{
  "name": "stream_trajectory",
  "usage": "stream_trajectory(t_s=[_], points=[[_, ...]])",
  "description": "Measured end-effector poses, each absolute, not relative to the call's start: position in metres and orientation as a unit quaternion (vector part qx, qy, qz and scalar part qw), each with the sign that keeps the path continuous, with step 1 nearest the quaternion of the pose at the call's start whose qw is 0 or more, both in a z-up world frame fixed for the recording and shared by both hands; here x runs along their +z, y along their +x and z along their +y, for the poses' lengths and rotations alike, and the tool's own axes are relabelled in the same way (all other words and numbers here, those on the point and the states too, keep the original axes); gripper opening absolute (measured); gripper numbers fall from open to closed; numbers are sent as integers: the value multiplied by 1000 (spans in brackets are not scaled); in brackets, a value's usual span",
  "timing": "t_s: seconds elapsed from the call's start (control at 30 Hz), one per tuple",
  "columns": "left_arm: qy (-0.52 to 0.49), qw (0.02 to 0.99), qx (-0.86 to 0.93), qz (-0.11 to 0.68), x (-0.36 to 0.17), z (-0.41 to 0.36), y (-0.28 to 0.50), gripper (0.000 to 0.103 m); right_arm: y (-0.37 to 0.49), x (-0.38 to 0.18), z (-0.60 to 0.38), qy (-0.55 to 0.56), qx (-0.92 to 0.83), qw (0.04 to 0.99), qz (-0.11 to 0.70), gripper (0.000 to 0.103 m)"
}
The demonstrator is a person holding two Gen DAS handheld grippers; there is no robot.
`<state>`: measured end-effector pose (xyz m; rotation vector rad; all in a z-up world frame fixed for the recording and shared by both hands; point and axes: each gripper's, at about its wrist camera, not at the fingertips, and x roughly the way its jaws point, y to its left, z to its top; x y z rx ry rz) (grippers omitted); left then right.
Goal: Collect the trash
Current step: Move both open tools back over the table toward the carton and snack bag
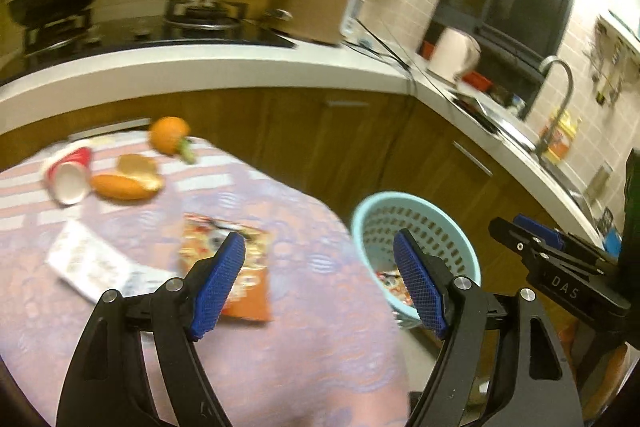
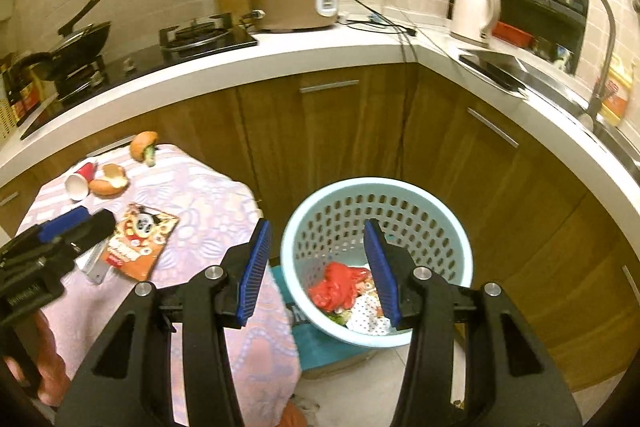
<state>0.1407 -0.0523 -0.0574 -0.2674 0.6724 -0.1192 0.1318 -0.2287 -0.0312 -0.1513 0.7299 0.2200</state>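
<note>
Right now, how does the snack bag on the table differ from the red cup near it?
The snack bag lies flat, while the red cup is tipped on its side, its white inside showing. The snack bag is orange with a panda picture; the red cup is plain. The snack bag sits nearer the grippers, the red cup farther back. Both rest on the tablecloth.

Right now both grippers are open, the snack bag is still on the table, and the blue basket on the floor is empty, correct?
Not quite. The basket already holds trash, including a crumpled red wrapper, as the right wrist view shows. Both the left gripper and right gripper are open, and the snack bag lies on the table.
</note>
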Motion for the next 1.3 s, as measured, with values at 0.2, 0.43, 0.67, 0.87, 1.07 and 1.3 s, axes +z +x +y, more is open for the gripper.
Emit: stream_trajectory(t_s=[0.2,0.43,0.67,0.87,1.07,1.3], points=[[-153,938,12,311,-52,5,113,75,128,-39,-199,-78,136,920,359,45],[-185,928,63,317,-60,59,98,78,128,-58,-160,-77,183,905,377,45],[-143,919,67,361,-92,46,104,79,129,-75,-141,-83,200,891,400,45],[-80,912,79,395,-116,24,116,79,132,-77,-141,-84,198,888,405,45],[-74,904,93,412,-125,37,116,78,134,-82,-140,-85,202,885,411,45],[-106,903,66,411,-124,46,109,79,132,-85,-132,-89,212,881,414,45]])
